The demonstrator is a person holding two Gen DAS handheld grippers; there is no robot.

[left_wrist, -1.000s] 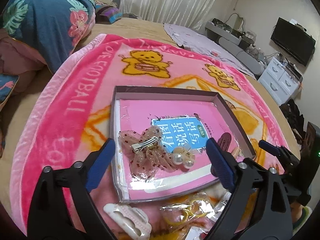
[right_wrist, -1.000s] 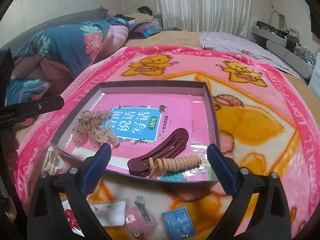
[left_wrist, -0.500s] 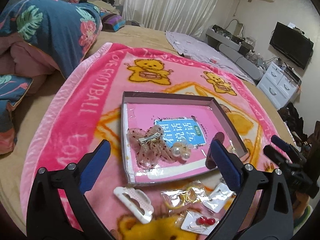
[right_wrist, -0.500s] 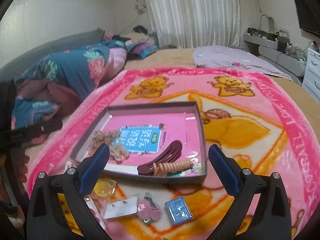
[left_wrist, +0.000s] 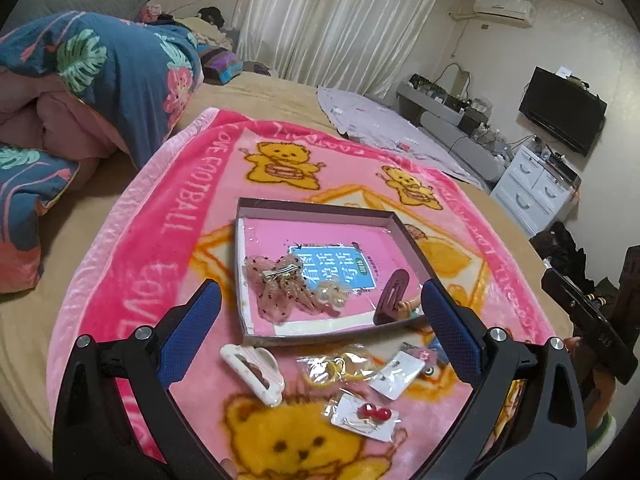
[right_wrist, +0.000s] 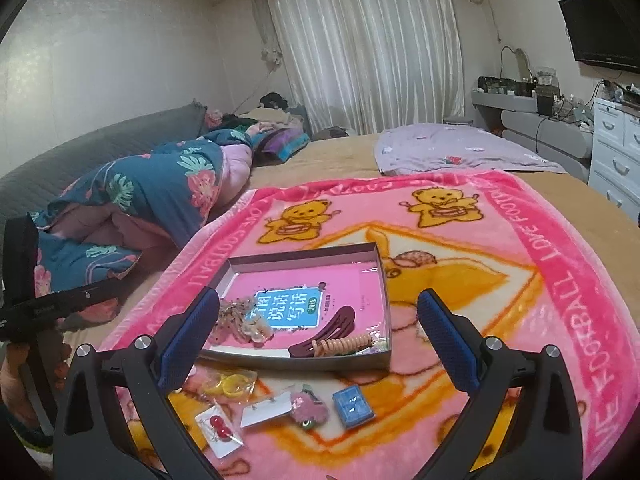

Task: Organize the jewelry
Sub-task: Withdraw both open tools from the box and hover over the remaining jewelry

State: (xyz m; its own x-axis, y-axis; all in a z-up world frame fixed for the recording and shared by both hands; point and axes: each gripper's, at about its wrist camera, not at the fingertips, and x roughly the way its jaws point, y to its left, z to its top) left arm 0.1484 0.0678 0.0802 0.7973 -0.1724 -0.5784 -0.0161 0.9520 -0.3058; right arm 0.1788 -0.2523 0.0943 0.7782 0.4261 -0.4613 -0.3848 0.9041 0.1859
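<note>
I have both tools held above the near edge of the shallow box (left_wrist: 316,210), which sits on the pink bear blanket (left_wrist: 168,248). My left gripper (left_wrist: 318,328) has its jaws spread wide with nothing between them; my right gripper (right_wrist: 318,330) is spread just as wide and also holds nothing.

Inside the box, against its left wall, lies the sheer dotted bow clip (left_wrist: 276,284), with a pearl piece (left_wrist: 330,294) touching it on the side toward the box's middle. At the box's near right corner a maroon hair clip (right_wrist: 330,330) lies with a peach spiral hair tie (right_wrist: 346,345) across its end.

In front of the box, loose on the blanket: a white claw clip (left_wrist: 254,372) nearest the left corner, a bag of yellow rings (right_wrist: 228,385), a white earring card (right_wrist: 266,410), a card with red cherry earrings (right_wrist: 218,430), a pink fuzzy clip (right_wrist: 309,412), and a small blue packet (right_wrist: 353,405) toward the right corner.
</note>
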